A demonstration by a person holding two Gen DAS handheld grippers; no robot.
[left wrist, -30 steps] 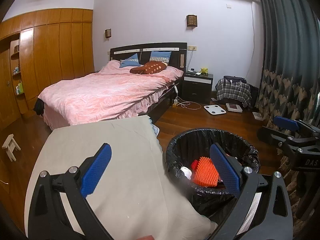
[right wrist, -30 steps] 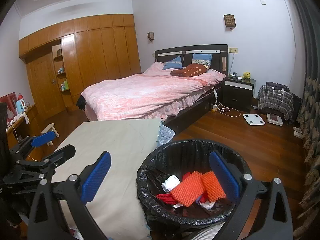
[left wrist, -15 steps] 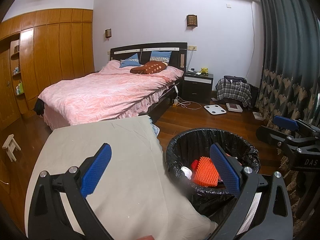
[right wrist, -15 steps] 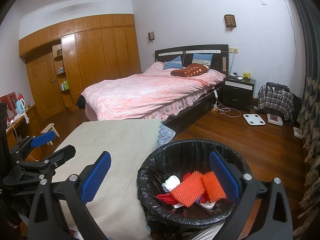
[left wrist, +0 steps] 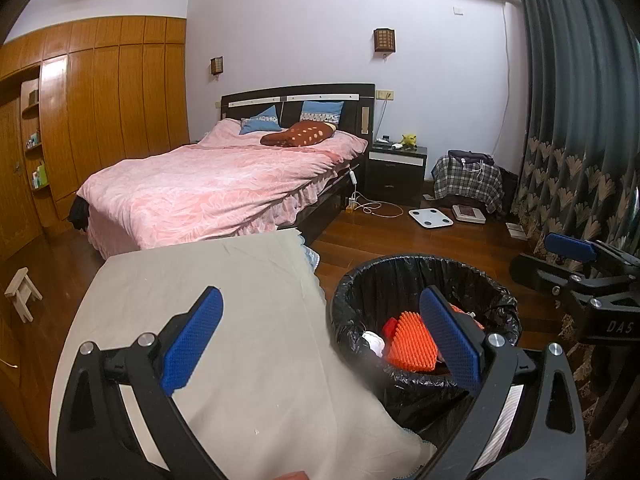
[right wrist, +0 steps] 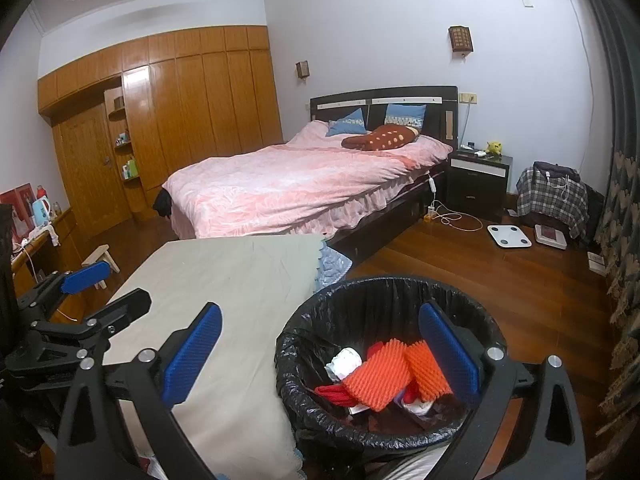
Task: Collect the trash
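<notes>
A round bin lined with a black bag (left wrist: 404, 276) (right wrist: 384, 292) stands on the floor beside a beige-covered table (left wrist: 224, 320) (right wrist: 236, 280). Inside lie orange ridged foam sleeves (left wrist: 412, 344) (right wrist: 380, 380), a crumpled white tissue (right wrist: 344, 362) and red scraps. My left gripper (left wrist: 320, 340) is open with nothing between its blue pads, held over the table's edge next to the bin. My right gripper (right wrist: 320, 352) is open and empty, just above the bin's near rim. Each gripper also shows in the other's view: the right gripper (left wrist: 572, 256) and the left gripper (right wrist: 92, 284).
A bed with a pink cover (left wrist: 224, 184) fills the room's middle, with a dark nightstand (left wrist: 396, 172) to its right. A white scale (left wrist: 430, 216), cables and a plaid-covered pile (left wrist: 468, 180) lie on the wooden floor. Dark curtains (left wrist: 580, 120) hang on the right; a small stool (left wrist: 22, 292) stands at the left.
</notes>
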